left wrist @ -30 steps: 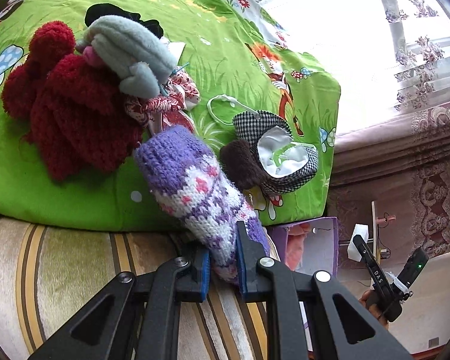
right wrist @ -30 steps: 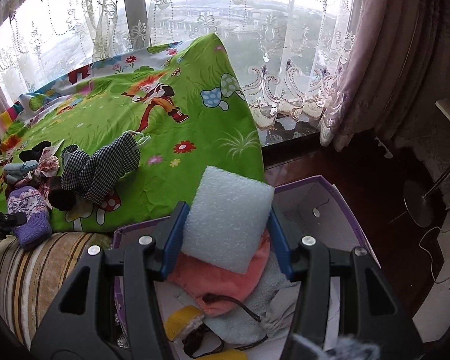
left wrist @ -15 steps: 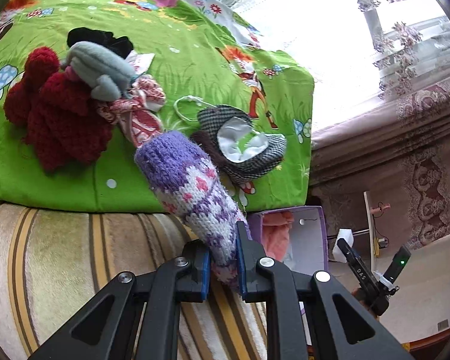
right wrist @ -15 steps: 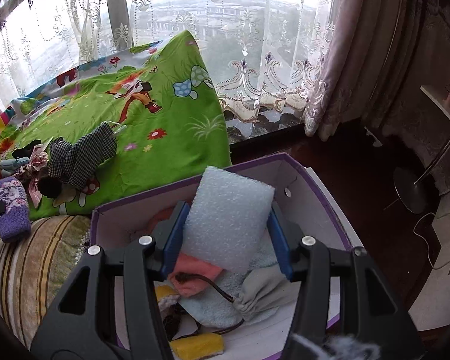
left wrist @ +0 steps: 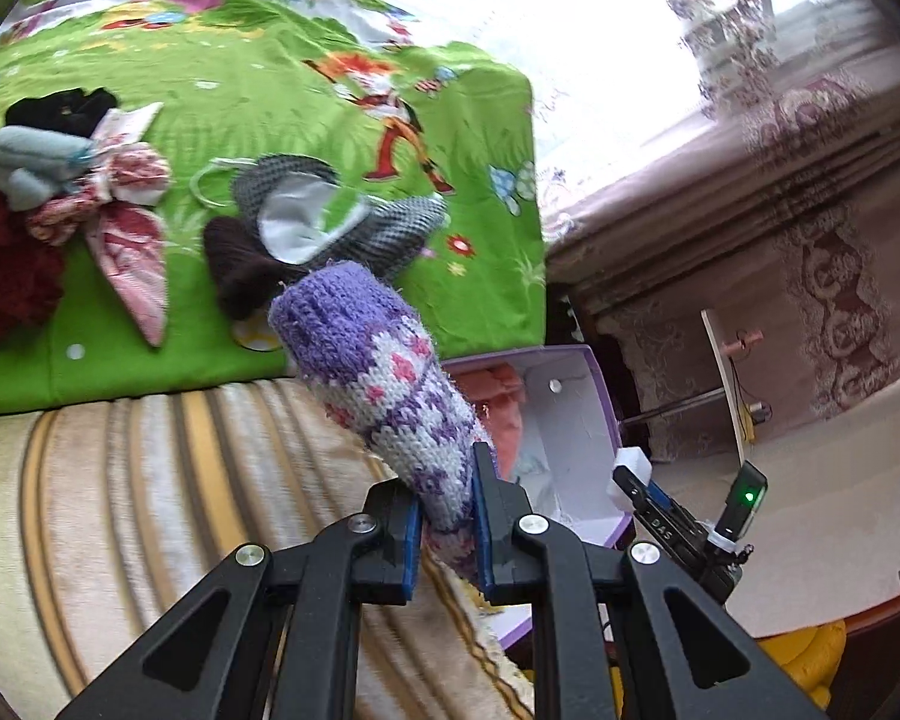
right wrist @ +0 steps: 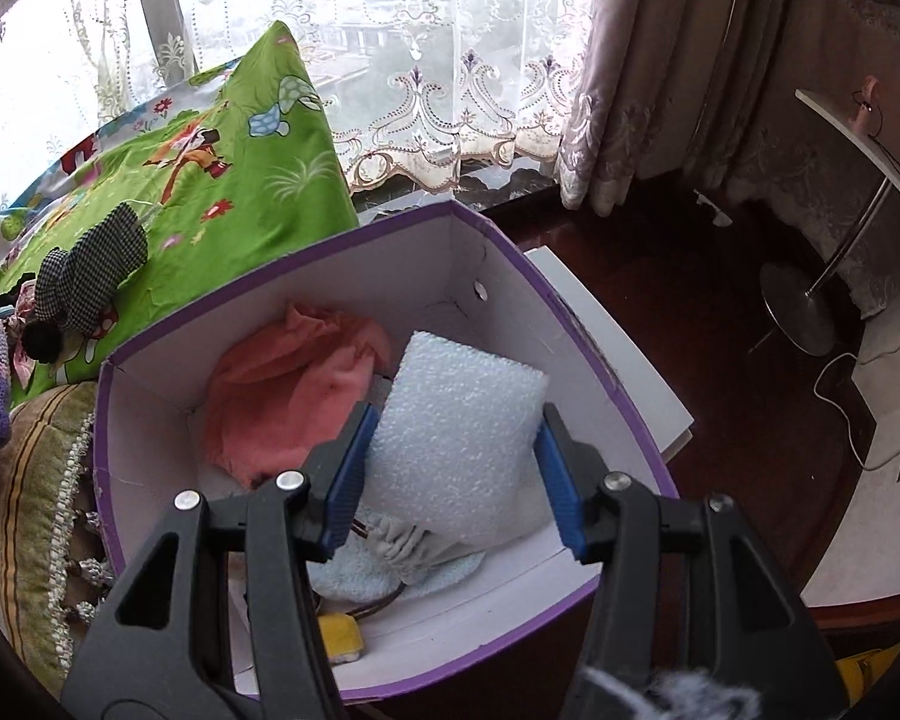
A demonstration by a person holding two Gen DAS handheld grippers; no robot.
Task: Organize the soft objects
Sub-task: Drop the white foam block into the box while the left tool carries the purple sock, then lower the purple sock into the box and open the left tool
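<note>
My left gripper (left wrist: 447, 516) is shut on a purple and white knitted sock (left wrist: 378, 372), which sticks up over the striped sofa edge (left wrist: 150, 510). In the right wrist view my right gripper (right wrist: 450, 474) is shut on a white foam block (right wrist: 456, 438), held just above the open purple-rimmed box (right wrist: 468, 222). Inside the box lie a coral cloth (right wrist: 288, 384), a pale blue towel (right wrist: 360, 576), a grey pouch (right wrist: 408, 546) and a yellow sponge (right wrist: 342, 636). The box (left wrist: 576, 420) also shows right of the sock in the left wrist view.
On the green cartoon blanket (left wrist: 270, 96) lie a checked cap (left wrist: 342, 222), a brown pompom (left wrist: 240, 264), a patterned cloth (left wrist: 126, 240), a grey sock (left wrist: 30, 174), a dark red knit (left wrist: 6, 276) and a black item (left wrist: 60, 108). Curtains (right wrist: 720, 60) and a stand (right wrist: 810, 300) are to the right.
The left gripper carried the purple sock right and up, off the blanket toward the box. The right gripper moved the foam block forward and down over the box.
</note>
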